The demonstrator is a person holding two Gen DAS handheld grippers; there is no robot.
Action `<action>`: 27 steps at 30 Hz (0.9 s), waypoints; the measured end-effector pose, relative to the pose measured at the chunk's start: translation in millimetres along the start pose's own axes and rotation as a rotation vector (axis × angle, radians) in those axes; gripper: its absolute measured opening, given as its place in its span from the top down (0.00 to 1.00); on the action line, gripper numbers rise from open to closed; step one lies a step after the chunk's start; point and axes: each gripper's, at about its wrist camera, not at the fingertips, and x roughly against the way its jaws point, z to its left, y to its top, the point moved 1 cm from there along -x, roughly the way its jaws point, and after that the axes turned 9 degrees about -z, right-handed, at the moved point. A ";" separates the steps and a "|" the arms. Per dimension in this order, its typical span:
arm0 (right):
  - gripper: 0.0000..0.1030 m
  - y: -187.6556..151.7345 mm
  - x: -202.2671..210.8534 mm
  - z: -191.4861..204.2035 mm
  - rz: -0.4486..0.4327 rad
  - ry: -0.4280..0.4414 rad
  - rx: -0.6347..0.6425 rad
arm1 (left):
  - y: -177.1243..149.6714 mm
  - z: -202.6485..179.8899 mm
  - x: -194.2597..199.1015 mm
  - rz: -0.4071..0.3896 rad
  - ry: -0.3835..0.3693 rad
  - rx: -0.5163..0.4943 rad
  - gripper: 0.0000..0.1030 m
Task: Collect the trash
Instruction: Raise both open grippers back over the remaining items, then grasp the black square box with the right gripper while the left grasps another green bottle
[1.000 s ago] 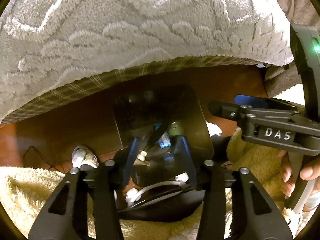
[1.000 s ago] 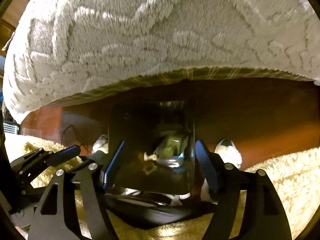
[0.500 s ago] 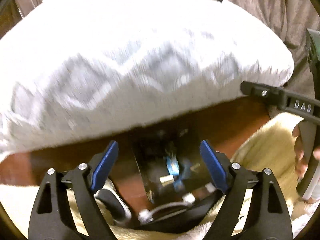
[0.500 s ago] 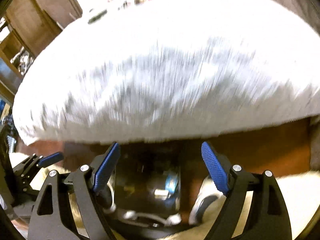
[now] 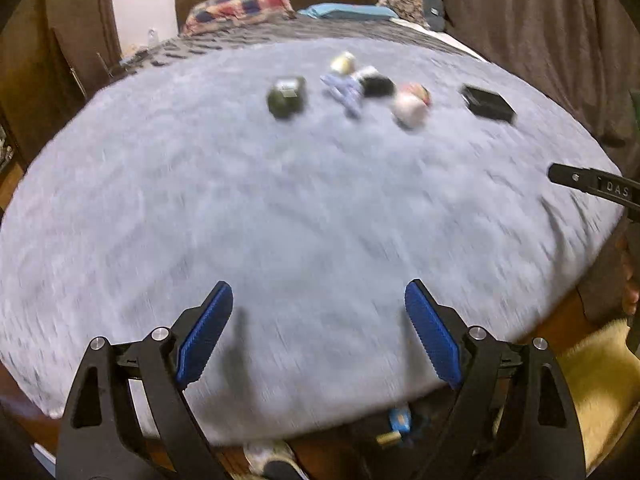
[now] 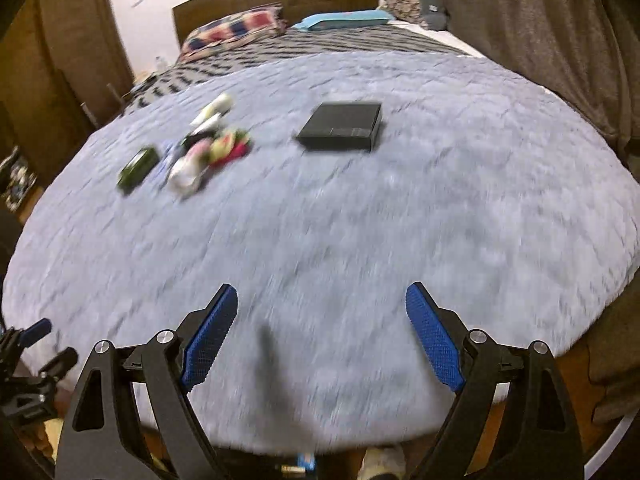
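Both tongs, left gripper (image 5: 319,330) and right gripper (image 6: 322,334), gape empty; trash pile (image 6: 208,148) at ten o'clock on the blanket (image 6: 360,220) still waits.

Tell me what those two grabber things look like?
Both look alike. The left gripper and the right gripper each have two black plastic arms with triangle-shaped holes, round silver bolts, and bumpy bright blue pads on the fingers. The right one has white letters, "DAS", on its side.
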 end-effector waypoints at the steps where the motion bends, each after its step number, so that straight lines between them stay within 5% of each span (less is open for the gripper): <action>1: 0.16 7.3 -7.6 -1.1 -0.002 -0.006 -0.008 | 10.0 2.7 -6.3 -0.010 0.007 0.002 0.19; 12: 0.16 69.0 -70.8 -7.4 -0.011 -0.046 -0.064 | 86.7 24.7 -77.8 -0.046 0.032 0.045 0.19; 27: 0.16 107.3 -135.8 -4.0 0.014 -0.095 -0.106 | 151.9 41.6 -153.3 -0.064 0.066 0.040 0.19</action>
